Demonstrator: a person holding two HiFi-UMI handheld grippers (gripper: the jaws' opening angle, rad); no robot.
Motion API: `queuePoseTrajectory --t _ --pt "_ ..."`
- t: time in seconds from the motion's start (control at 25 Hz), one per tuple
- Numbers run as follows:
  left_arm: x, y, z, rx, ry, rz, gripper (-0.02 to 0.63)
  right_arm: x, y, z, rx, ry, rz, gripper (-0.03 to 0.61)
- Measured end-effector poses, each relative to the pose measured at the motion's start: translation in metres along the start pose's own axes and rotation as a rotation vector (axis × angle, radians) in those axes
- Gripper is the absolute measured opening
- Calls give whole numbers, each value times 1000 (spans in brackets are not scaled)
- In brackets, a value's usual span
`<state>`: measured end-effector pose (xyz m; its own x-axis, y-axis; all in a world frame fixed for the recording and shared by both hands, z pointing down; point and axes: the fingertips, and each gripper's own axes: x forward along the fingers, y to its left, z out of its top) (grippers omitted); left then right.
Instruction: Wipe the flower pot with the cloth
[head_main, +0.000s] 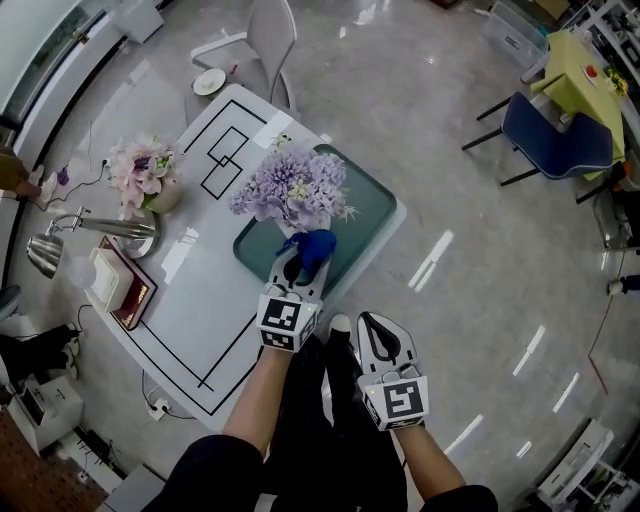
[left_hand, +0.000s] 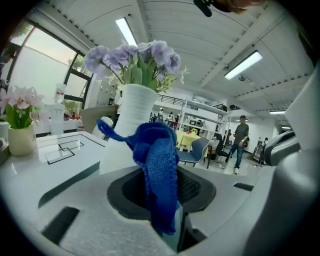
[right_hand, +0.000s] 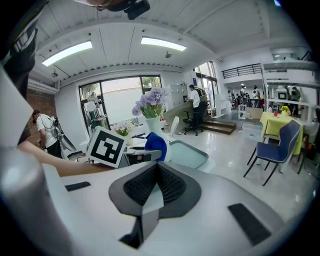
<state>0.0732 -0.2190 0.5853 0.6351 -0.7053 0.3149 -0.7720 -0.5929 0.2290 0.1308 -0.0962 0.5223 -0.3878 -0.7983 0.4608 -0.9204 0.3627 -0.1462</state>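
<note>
One relation matters here: the white flower pot stands upright dead ahead of my left gripper, which pinches the blue cloth right by the pot's wall. Can't tell if it's touching. My right gripper, jaws pressed together and empty, sits farther back from the pot.

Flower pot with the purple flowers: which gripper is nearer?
Left. The left gripper, shut on the blue cloth, is right at the flower pot; the right gripper is off the table, shut and empty.
</note>
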Motion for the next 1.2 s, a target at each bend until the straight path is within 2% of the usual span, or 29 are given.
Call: queuePoseTrajectory --t 0.16,0.28,0.56,0.68,0.92,1.2 --pt "5 2 -19 -17 49 13 117 1 0 1 2 -1 7 8" --pt "5 -1 -21 -14 52 17 117 3 0 2 4 -2 14 8" --pt "4 -15 42 -35 -104 57 117 8 -8 3 13 -5 16 8" --pt "12 -16 57 -43 -132 87 117 8 -12 3 20 -4 13 8" --pt "34 -9 38 -76 -80 158 117 4 -24 3 23 -2 14 8" --pt "51 -4 -1 -135 29 200 117 -2 -37 10 31 -5 13 8"
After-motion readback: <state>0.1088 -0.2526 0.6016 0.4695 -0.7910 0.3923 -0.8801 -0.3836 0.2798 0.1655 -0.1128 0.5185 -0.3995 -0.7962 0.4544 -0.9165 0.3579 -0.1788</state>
